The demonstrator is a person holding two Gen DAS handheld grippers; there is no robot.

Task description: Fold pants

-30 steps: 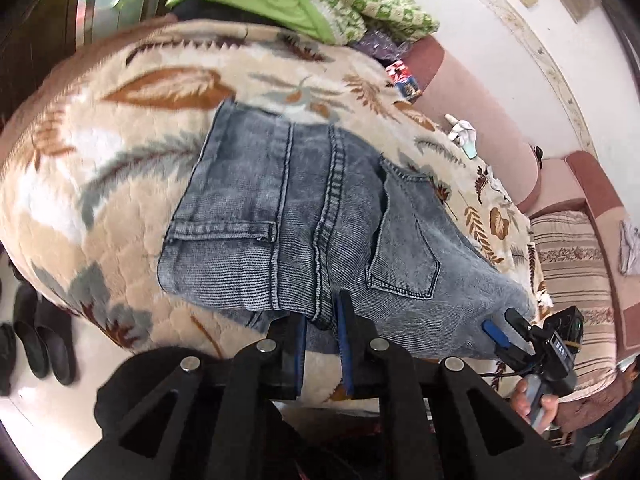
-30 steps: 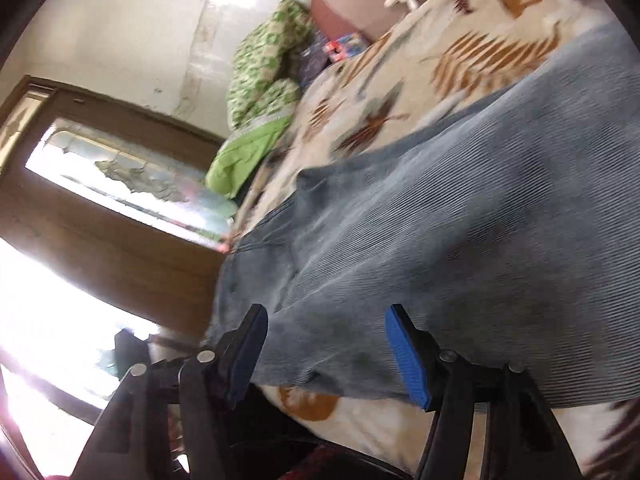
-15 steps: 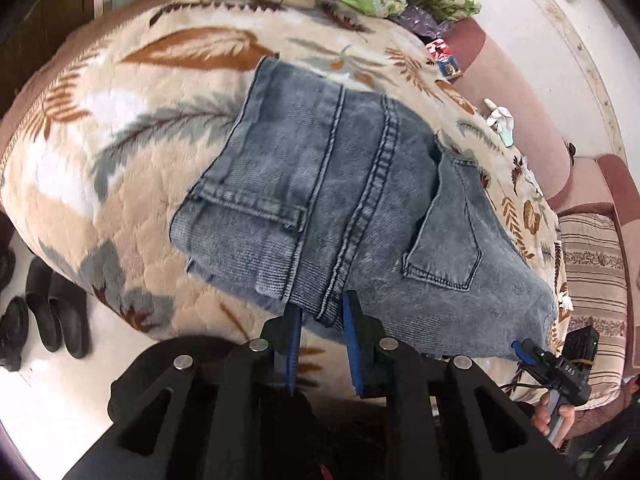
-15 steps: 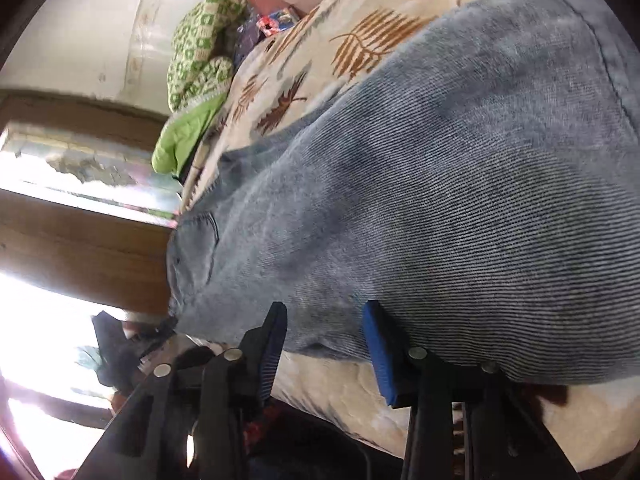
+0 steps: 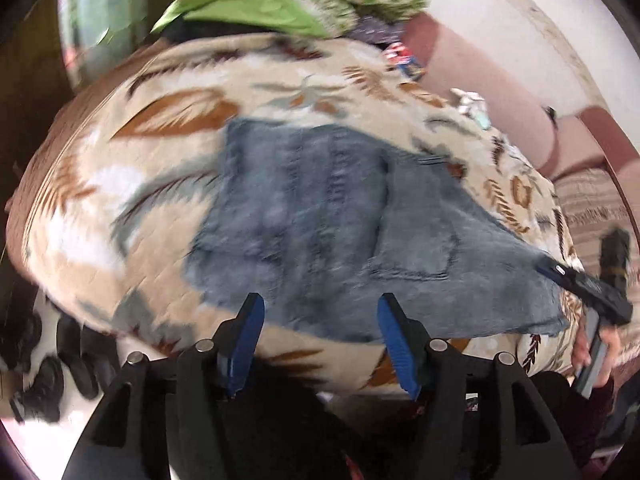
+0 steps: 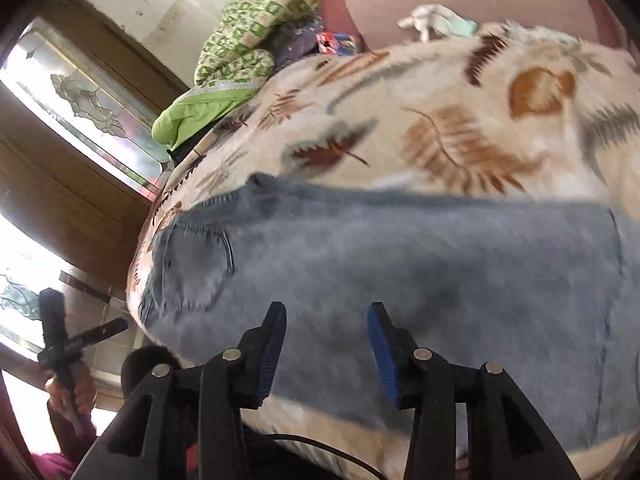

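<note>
Grey-blue denim pants [image 5: 328, 216] lie folded flat on a leaf-patterned blanket [image 5: 132, 184], waistband at the left, back pocket facing up. My left gripper [image 5: 320, 336] is open and empty, just off the pants' near edge. In the right wrist view the pants [image 6: 420, 264] spread across the blanket [image 6: 460, 120], pocket at the left. My right gripper [image 6: 326, 344] is open and empty over the near edge of the denim. The right gripper also shows in the left wrist view [image 5: 580, 284] at the pants' right end.
Green bedding [image 5: 248, 4] and a patterned quilt [image 6: 248, 28] are piled at the far end. A pink headboard [image 5: 480, 64] runs along the far side. Dark shoes [image 5: 60, 360] sit on the floor at the left. A wooden door with glass [image 6: 80, 92] stands at the left.
Both grippers have let go of the pants and opened wide. The left gripper has pulled back from the near edge. The right gripper has drawn back and up, so more of the bed shows.
</note>
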